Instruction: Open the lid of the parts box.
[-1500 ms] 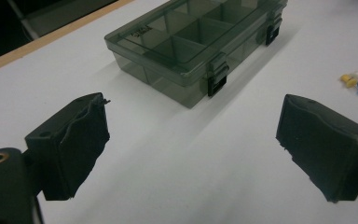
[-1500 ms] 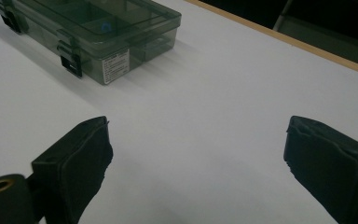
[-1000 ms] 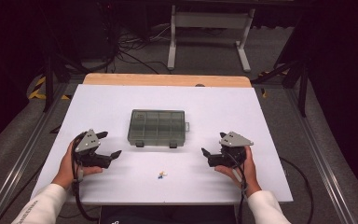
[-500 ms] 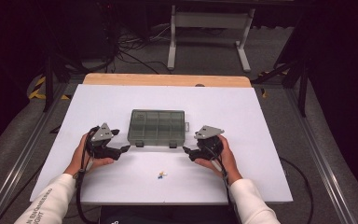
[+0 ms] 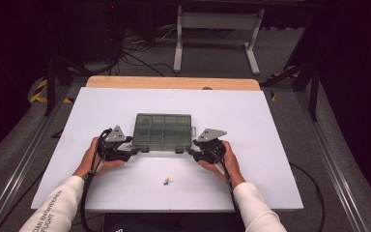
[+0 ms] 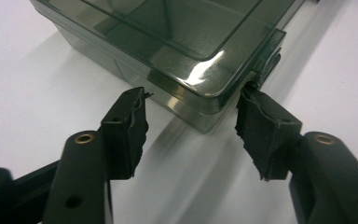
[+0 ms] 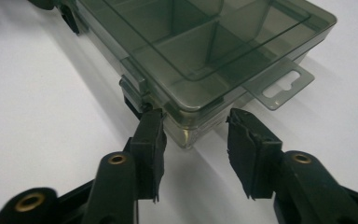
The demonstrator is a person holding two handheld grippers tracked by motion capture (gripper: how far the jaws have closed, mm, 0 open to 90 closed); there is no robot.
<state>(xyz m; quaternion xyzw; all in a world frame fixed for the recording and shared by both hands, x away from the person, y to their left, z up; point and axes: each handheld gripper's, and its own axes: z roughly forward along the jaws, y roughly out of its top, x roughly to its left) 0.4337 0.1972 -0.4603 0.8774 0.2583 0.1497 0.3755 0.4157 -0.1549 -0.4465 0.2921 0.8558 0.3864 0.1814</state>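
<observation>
In the high view, a smoke-tinted compartment box [image 5: 164, 131] is seen lying closed near the middle of the white table [image 5: 270, 145]. The left gripper [image 5: 125, 151] is placed at the box's near left corner and the right gripper [image 5: 196, 152] at its near right corner. A small loose part [image 5: 167, 181] is seen on the table nearer the person, apart from both grippers.

In the left gripper view, the jaws are spread apart with nothing between them; the box corner [image 6: 205, 105] is straddled, and one pad is set just beside the left latch [image 6: 268, 60].

In the right gripper view, the jaws are likewise parted and empty, with one pad against the right latch [image 7: 133, 91] and the hang tab [image 7: 282, 86] beyond.

The step in hand is judged to be the approach to both latches. Next, each latch would need to be caught and levered away while the box is kept from sliding.
</observation>
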